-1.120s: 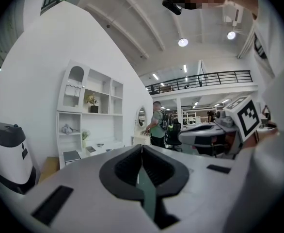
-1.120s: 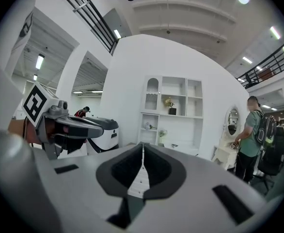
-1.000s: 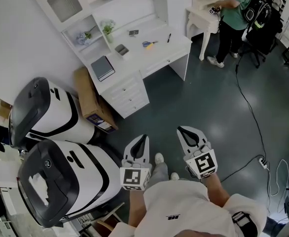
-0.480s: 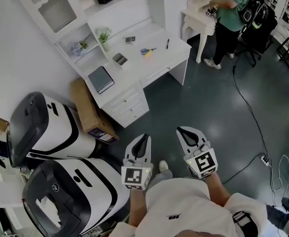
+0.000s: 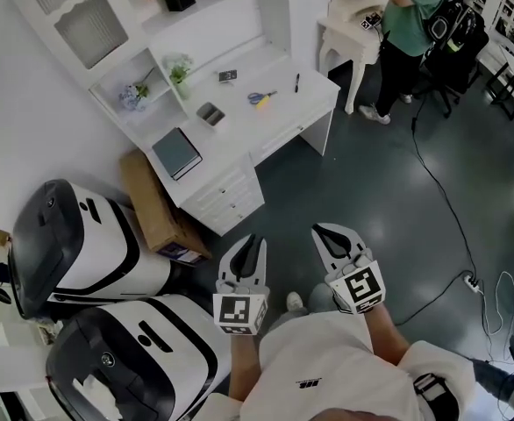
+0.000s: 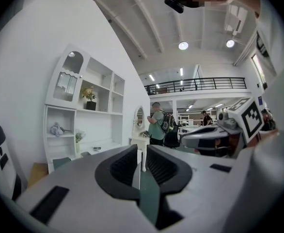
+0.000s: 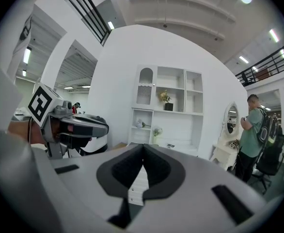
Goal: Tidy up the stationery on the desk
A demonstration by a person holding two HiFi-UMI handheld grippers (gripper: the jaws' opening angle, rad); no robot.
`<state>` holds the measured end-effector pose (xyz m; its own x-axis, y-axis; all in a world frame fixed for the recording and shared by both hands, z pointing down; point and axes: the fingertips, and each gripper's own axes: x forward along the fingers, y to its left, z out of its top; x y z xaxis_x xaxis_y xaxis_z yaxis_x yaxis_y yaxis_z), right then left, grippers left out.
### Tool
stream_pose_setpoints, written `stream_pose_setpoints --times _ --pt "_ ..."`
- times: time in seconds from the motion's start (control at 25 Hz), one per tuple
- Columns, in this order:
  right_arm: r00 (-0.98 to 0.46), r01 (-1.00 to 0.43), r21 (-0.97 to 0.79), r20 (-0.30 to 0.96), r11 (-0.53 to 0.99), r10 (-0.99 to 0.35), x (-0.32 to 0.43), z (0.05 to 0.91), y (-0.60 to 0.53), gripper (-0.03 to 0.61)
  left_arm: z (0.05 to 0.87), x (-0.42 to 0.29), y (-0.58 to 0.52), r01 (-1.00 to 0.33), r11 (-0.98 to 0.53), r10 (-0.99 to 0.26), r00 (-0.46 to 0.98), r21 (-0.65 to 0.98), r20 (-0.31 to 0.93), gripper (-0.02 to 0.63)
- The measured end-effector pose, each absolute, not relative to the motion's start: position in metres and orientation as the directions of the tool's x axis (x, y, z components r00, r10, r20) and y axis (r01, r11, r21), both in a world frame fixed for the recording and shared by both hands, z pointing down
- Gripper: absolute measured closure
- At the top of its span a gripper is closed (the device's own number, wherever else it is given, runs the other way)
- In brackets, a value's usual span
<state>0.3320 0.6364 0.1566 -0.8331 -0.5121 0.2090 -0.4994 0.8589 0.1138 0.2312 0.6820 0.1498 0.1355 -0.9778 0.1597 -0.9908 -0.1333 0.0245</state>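
Note:
The white desk (image 5: pixel 279 117) with its shelf unit stands well ahead of me across the dark floor. On it lie blue-handled scissors (image 5: pixel 259 97), a black pen (image 5: pixel 297 82), a small dark item (image 5: pixel 227 75), a grey tray (image 5: pixel 210 113) and a dark notebook (image 5: pixel 176 153). Both grippers hang in the air in front of my body, far from the desk. My left gripper (image 5: pixel 253 238) (image 6: pixel 141 148) holds nothing, its jaws a narrow slit apart. My right gripper (image 5: pixel 324 229) (image 7: pixel 143 145) is shut on nothing, tips touching.
Two large white-and-black pods (image 5: pixel 73 235) stand at the left, beside a cardboard box (image 5: pixel 152 202) that leans by the desk drawers. A person (image 5: pixel 413 20) stands at a small white table (image 5: pixel 352 26) at the back right. A black cable (image 5: pixel 441 191) crosses the floor.
The view has shifted: the desk and pods sit lower-left in the frame than before, so the desk appears slightly nearer. Both grippers keep their pose in front of me.

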Motion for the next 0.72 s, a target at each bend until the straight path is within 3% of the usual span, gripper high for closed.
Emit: stream_pose_setpoints --times 0.72 --pt "-0.841 -0.492 0.099 0.204 0.865 -0.502 0.302 0.162 0.48 0.584 0.149 0.192 0.53 -0.997 -0.075 -0.988 0.078 0.025 0.135 0.614"
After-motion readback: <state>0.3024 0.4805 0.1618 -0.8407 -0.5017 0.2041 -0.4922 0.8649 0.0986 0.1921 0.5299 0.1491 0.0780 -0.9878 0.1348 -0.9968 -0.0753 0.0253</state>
